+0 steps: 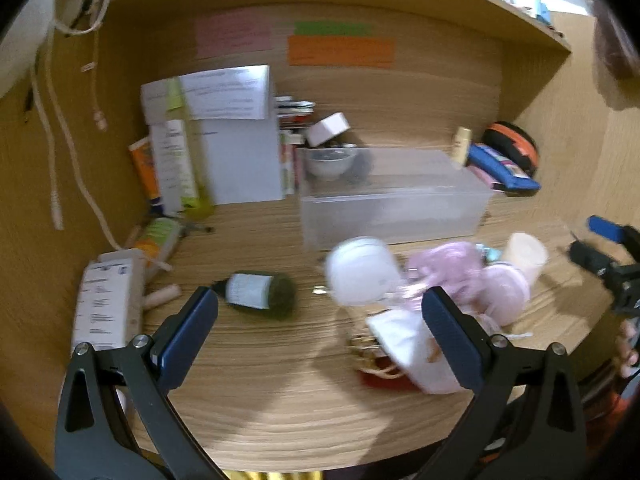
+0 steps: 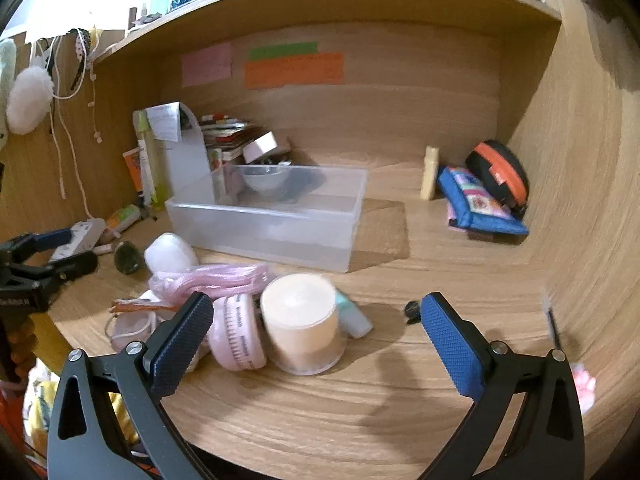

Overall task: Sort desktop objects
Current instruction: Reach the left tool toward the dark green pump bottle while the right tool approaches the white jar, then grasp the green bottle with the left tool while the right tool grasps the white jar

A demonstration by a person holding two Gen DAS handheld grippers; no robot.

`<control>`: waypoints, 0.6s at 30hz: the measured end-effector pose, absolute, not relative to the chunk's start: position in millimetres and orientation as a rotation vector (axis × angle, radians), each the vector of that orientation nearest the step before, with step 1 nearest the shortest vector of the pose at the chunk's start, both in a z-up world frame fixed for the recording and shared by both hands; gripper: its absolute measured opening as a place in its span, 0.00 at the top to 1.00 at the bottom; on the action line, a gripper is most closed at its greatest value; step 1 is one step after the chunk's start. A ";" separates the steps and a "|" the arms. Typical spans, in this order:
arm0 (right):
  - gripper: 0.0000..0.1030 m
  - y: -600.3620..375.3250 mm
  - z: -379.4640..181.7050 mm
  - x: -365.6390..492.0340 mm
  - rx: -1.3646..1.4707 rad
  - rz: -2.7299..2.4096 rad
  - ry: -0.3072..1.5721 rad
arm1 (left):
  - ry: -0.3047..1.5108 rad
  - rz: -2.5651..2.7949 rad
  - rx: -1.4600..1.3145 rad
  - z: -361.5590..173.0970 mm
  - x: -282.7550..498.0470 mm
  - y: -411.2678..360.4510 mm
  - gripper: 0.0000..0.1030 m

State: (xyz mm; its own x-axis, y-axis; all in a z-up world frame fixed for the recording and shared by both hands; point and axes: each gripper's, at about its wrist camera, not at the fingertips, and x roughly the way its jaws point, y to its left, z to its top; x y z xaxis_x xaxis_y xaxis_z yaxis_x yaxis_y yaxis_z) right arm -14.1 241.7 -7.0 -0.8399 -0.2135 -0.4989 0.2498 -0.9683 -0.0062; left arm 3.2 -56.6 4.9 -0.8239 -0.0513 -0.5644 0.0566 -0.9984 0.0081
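A clear plastic bin (image 1: pixel 394 196) (image 2: pixel 272 220) stands mid-desk with a grey bowl (image 2: pixel 266 180) behind it. In front lies a pile: a white jar (image 1: pixel 360 270) (image 2: pixel 170 254), a pink cord bundle (image 2: pixel 212 280), a pink round case (image 2: pixel 238 332), a cream jar (image 2: pixel 300 322) (image 1: pixel 524 254) and a white pouch (image 1: pixel 404 346). A dark green bottle (image 1: pixel 256 290) lies on its side. My left gripper (image 1: pixel 320 312) is open above the desk between the bottle and the pile. My right gripper (image 2: pixel 316 324) is open around the cream jar, not touching it.
Papers and boxes (image 1: pixel 208 136) stand at the back left, a white box (image 1: pixel 108 300) at the left edge. A blue pouch (image 2: pixel 478 204) and a black-orange case (image 2: pixel 498 172) lie at the back right. A small black object (image 2: pixel 412 310) lies near my right finger.
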 end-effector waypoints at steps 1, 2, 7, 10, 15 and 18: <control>0.00 243.1 -5.2 -14.2 0.738 -2.811 0.116 | 0.027 -2.941 0.910 4.2 3.3 -63.0 0.00; 0.00 244.6 -4.1 -15.0 0.735 -2.813 0.119 | 0.038 -2.933 0.921 3.0 1.4 -69.5 0.00; 0.00 250.7 -6.9 -23.8 0.780 -2.775 0.122 | 0.063 -2.858 1.054 -10.7 -21.0 -96.9 0.00; 0.00 251.6 -15.3 -30.1 0.829 -2.741 0.138 | 0.112 -2.827 1.165 -25.5 -39.1 -110.2 0.00; 0.00 251.4 -33.4 -49.1 0.937 -2.699 0.130 | 0.234 -2.792 1.302 -49.1 -65.9 -124.4 0.00; 0.01 249.4 -39.8 -57.3 0.977 -2.664 0.116 | 0.271 -2.792 1.338 -54.3 -75.5 -125.4 0.00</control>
State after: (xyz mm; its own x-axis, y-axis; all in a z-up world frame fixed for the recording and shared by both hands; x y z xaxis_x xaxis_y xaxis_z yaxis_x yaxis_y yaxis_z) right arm -57.3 249.4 -39.8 -0.7236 -0.2508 -0.6430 0.3059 -0.9517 0.0269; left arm -75.5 -125.4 -54.3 -0.6291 0.0449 -0.7760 0.1054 -0.9842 -0.1424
